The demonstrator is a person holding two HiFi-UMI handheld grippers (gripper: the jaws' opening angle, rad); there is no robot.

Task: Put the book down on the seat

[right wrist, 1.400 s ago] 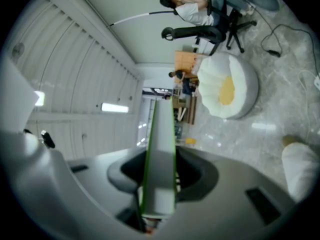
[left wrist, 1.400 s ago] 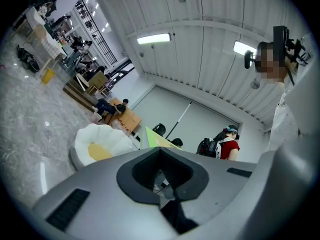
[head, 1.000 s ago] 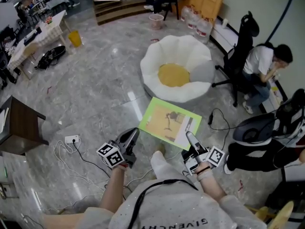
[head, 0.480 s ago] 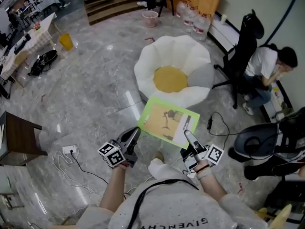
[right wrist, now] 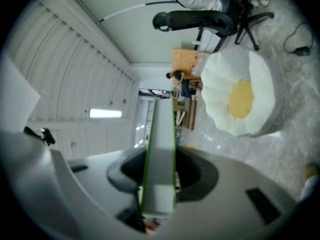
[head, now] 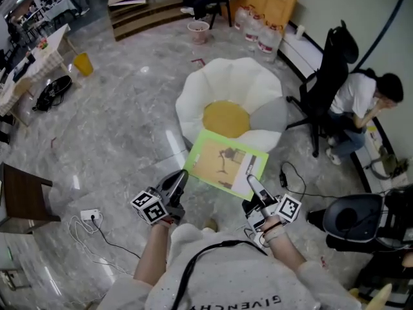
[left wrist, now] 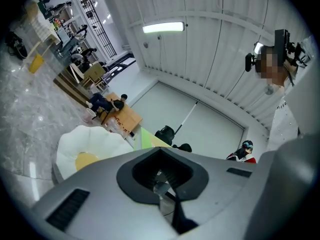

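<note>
Here, the right gripper (head: 251, 183) is seen clamped on the near right edge of a thin, flat book (head: 222, 163) with a lime-green border and a tan cover. In the right gripper view the book (right wrist: 162, 149) is shown edge-on, pinched in the dark recess between the two jaws of that gripper (right wrist: 159, 184). The book is held in the air, cover upward, over the grey marble floor (head: 116, 128); it has not been laid on the seat.

The left gripper (head: 179, 181) is held just beside the book's near left corner; whether it touches the book cannot be told. In the left gripper view its jaws (left wrist: 162, 184) are drawn together, and nothing is made out between them. A cube with square markers is carried on each tool, one at the left (head: 150, 206) and one at the right (head: 288, 207).

Beyond the book stands a white flower-shaped floor seat (head: 213, 82) with a round yellow centre; from the head view the book's far edge is seen overlapping its near petals. The same seat appears in the right gripper view (right wrist: 220, 94) and in the left gripper view (left wrist: 75, 144).

Farther right, a black office chair (head: 326, 76) is placed near the seat, and a person in a white top (head: 358, 92) is seated behind it.
</note>
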